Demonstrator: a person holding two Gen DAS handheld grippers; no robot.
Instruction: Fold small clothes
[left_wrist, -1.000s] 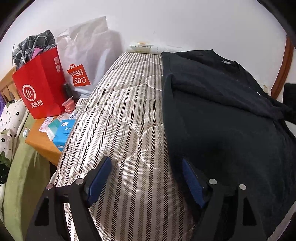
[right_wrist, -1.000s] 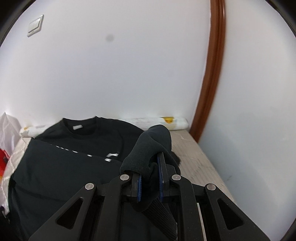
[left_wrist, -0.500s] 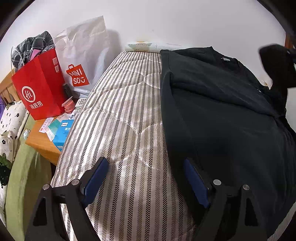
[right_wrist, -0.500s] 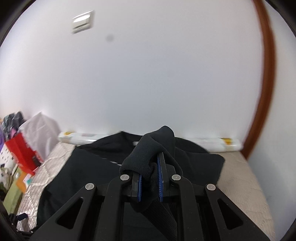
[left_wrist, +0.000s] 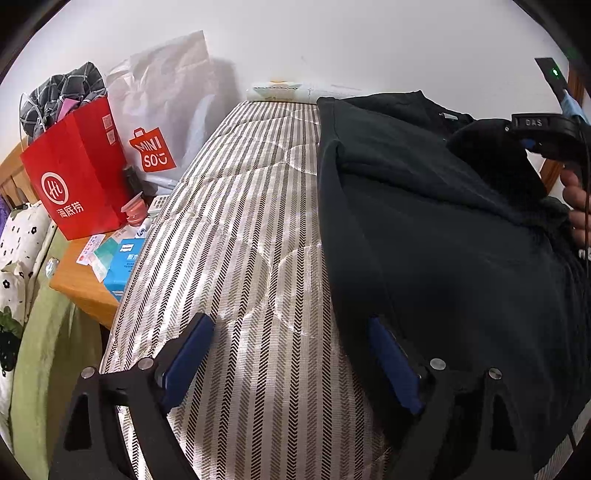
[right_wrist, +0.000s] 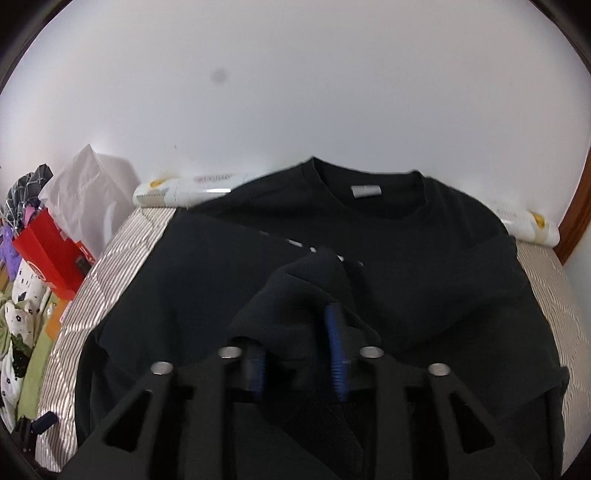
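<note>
A black T-shirt (left_wrist: 443, 240) lies flat on the striped mattress (left_wrist: 240, 221), its collar toward the wall. My left gripper (left_wrist: 288, 325) hovers low over the mattress at the shirt's left edge. Its jaws are opening, with only mattress between them, and its right finger (left_wrist: 391, 362) sits over the shirt's edge. My right gripper (right_wrist: 295, 332) is above the middle of the shirt (right_wrist: 424, 258). Its jaws are opening, and a bunched black fold of the shirt (right_wrist: 306, 280) still drapes loosely between the pads. In the left wrist view a hand (left_wrist: 576, 195) holds that gripper at the far right.
Left of the bed, a wooden bedside table (left_wrist: 81, 284) carries a red paper bag (left_wrist: 74, 166), a white Miniso bag (left_wrist: 166, 110) and small boxes. A white rolled package (left_wrist: 284, 90) lies along the wall at the bed's head. A brown door frame (right_wrist: 576, 221) stands at the right.
The right gripper swung left and down over the shirt with the black fold, and its jaws have parted. The left gripper stayed in place and its jaws widened a little.
</note>
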